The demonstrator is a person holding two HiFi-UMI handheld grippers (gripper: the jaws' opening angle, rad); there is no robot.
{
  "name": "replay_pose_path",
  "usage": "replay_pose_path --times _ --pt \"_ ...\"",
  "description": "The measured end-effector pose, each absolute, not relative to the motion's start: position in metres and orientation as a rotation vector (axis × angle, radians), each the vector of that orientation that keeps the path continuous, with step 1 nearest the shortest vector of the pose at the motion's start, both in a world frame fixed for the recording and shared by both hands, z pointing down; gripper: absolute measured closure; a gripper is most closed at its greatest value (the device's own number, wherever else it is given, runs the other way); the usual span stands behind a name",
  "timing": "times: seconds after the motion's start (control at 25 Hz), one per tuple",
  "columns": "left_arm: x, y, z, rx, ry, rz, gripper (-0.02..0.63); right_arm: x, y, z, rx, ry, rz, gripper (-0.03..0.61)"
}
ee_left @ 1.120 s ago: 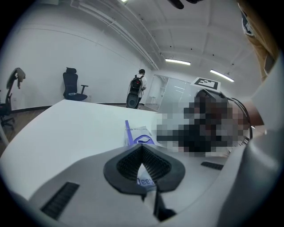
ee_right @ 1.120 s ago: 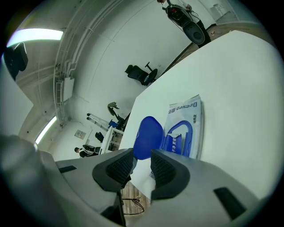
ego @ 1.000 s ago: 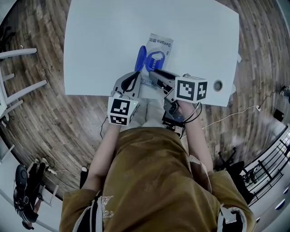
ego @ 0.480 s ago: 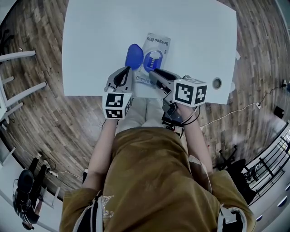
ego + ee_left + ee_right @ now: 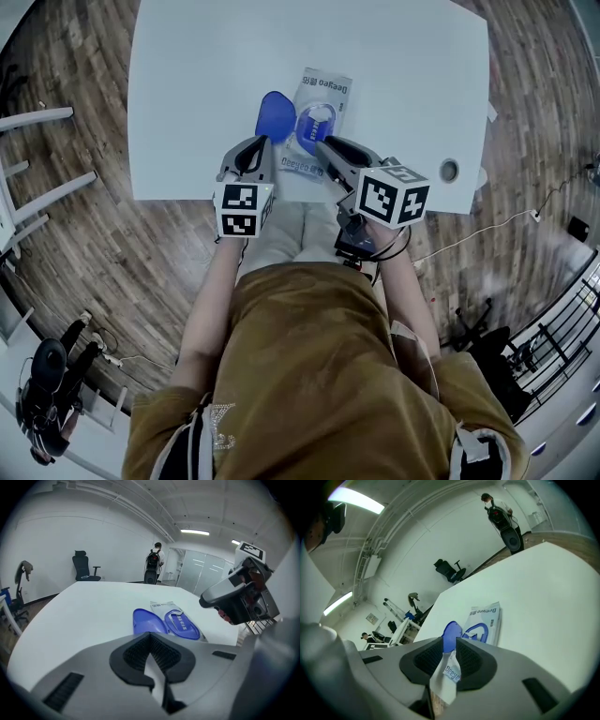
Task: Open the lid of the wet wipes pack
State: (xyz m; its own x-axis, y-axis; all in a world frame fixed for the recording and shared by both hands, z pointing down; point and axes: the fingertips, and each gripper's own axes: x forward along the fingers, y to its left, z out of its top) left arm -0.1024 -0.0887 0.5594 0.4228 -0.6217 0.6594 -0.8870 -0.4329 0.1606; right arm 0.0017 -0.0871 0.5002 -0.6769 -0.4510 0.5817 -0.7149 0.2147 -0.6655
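Just beyond my tongs' tips, on the white desk (image 5: 187,75): the wet wipes pack (image 5: 325,94), its blue lid (image 5: 274,117) flipped open.
My right tongs (image 5: 449,641) are closing on the pack's near sealed end, which stands pinched between their pads, and the rest of the pack stretches away from them. My left tongs (image 5: 151,634) are together with nothing between them. The lid lies just ahead of their tips, apart from them, on the pack's left side. From the head view my right tongs cover the pack's near end, and I cannot make out the opening under the lid.
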Motion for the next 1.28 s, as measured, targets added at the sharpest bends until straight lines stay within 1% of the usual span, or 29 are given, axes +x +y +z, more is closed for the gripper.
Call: replay_pose_path --times 0.2,0.28,0.56,0.84,1.04,1.28 --pt "-0.102 -0.088 0.569 2.16 -1.269 0.773 0.612 0.021 -0.097 0.492 1.256 -2.242 1.168 0.552" --pt "-0.103 -0.087 0.571 2.157 -1.258 0.788 0.612 0.023 -0.099 0.487 1.291 -2.255 1.102 0.568" --pt "-0.101 -0.088 0.575 2.142 -1.246 0.823 0.612 0.027 -0.103 0.483 1.342 -2.265 1.023 0.568" --pt "-0.102 -0.087 0.573 2.147 -1.225 0.797 0.612 0.035 -0.105 0.475 1.426 -2.243 0.865 0.568" --pt "-0.099 -0.09 0.558 2.183 -1.239 0.732 0.612 0.04 -0.105 0.466 1.463 -2.243 0.749 0.568" --pt "-0.097 -0.093 0.532 2.263 -1.296 0.675 0.612 0.042 -0.101 0.454 1.499 -2.26 0.697 0.568"
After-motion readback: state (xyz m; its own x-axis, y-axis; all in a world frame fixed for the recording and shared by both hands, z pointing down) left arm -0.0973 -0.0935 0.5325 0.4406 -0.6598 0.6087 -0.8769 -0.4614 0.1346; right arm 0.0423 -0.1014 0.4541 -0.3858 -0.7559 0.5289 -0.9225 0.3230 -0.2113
